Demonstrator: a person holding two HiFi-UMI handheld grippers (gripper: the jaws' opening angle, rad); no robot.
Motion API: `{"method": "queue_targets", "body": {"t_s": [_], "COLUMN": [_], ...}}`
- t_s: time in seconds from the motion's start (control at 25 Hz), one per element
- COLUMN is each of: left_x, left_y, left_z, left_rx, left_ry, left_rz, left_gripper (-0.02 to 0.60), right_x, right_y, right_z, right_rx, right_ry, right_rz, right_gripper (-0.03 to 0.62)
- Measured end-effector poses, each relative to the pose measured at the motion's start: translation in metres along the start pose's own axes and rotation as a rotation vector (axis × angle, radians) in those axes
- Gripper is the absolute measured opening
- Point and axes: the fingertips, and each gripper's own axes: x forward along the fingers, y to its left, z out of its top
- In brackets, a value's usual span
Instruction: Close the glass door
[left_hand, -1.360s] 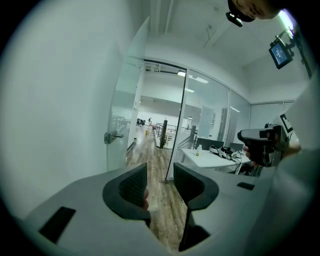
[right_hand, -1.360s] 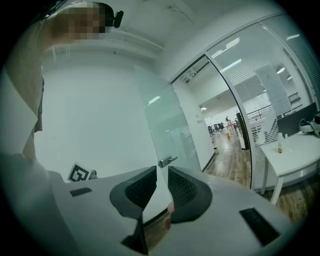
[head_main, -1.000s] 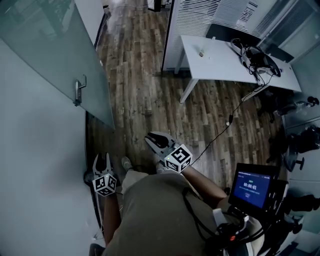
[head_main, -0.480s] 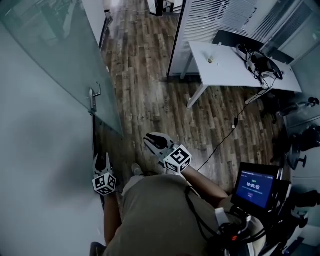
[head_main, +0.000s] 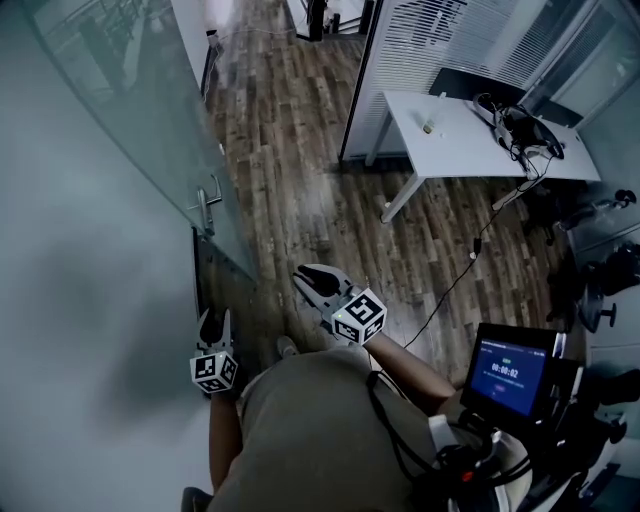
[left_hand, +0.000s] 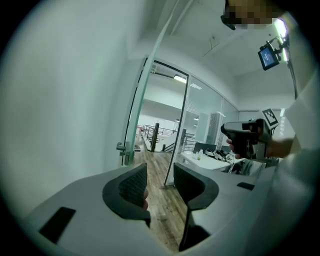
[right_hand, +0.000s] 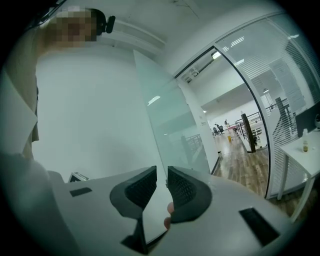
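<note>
The frosted glass door (head_main: 120, 130) is standing open, its free edge running upright; its metal lever handle (head_main: 207, 207) is lying ahead of both grippers; the left gripper (head_main: 214, 320) is sitting nearer, just below the handle in the head view, fingers (left_hand: 134, 186) spread on nothing; the right gripper (head_main: 312, 282) is hovering farther right of the handle, fingers slightly parted, empty.
</note>
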Motion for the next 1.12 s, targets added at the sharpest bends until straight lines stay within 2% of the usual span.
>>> {"method": "queue_targets", "body": {"t_s": [0.16,0.52,0.72,0.88,1.0,1.12], "left_x": [-0.005,0.005,0.027,0.06,0.091,0.111], "left_y": [0.017,0.038,0.038,0.034,0.032,0.036], "left_z": [0.0,-0.008,-0.009,0.005,0.011,0.009], "left_rx": [0.027,0.02,0.003,-0.003,0.017,0.068], "left_ry": [0.014,0.036,0.048,0.081,0.111,0.133], "left_rz": [-0.028,0.004,0.037,0.063,0.082,0.111], "left_gripper": [0.183,0.183,0.183,0.183,0.183,0.183], "right_x": [0.022,0.037,0.042,0.051,0.055,0.052], "right_y": [0.014,0.011,-0.016,-0.051,-0.083,-0.113], "right_z": [-0.002,-0.007,-0.004,0.019,0.032,0.029], "right_rx": [-0.003,-0.012,-0.013,-0.009,-0.015,-0.003], "right_ry": [-0.011,0.011,0.021,0.017,0.013,0.017], "right_rz": [0.003,0.018,0.024,0.034,0.043,0.051], "right_gripper": [0.074,0.074,0.074,0.074,0.074,0.074]}}
